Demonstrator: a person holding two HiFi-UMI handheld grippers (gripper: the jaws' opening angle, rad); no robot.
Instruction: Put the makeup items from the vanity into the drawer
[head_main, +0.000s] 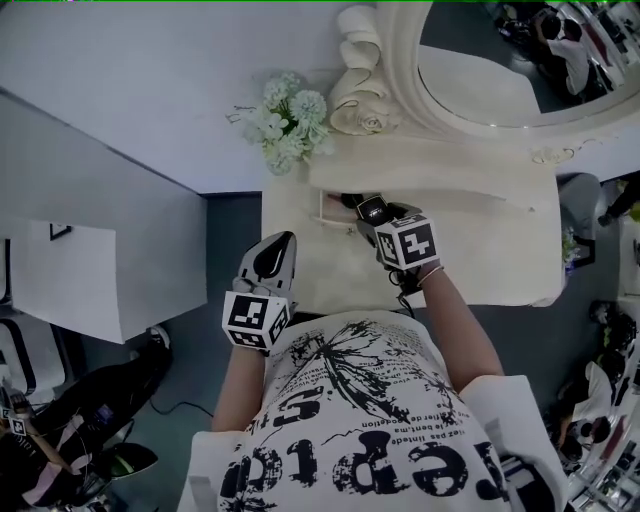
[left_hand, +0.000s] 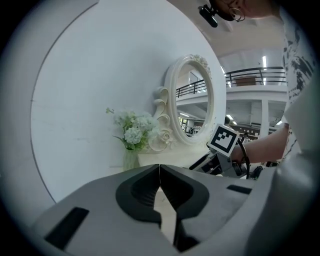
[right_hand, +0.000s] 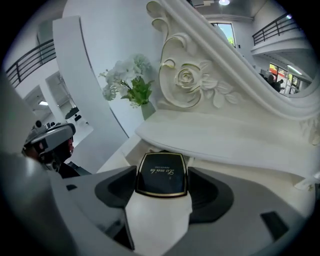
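A black square compact with a gold rim (right_hand: 162, 174) sits clamped between the jaws of my right gripper (right_hand: 162, 187). In the head view the right gripper (head_main: 372, 212) holds the compact (head_main: 373, 208) at the small open drawer (head_main: 328, 206) under the raised shelf of the white vanity (head_main: 480, 250). What lies inside the drawer is hidden. My left gripper (head_main: 270, 262) hangs over the vanity's front left corner. Its jaws (left_hand: 159, 186) are shut together with nothing between them.
A vase of white flowers (head_main: 288, 122) stands at the vanity's back left, beside the carved frame of the oval mirror (head_main: 480, 85). The raised shelf (right_hand: 225, 137) juts out just above the compact. A white cabinet (head_main: 70, 275) stands on the floor to the left.
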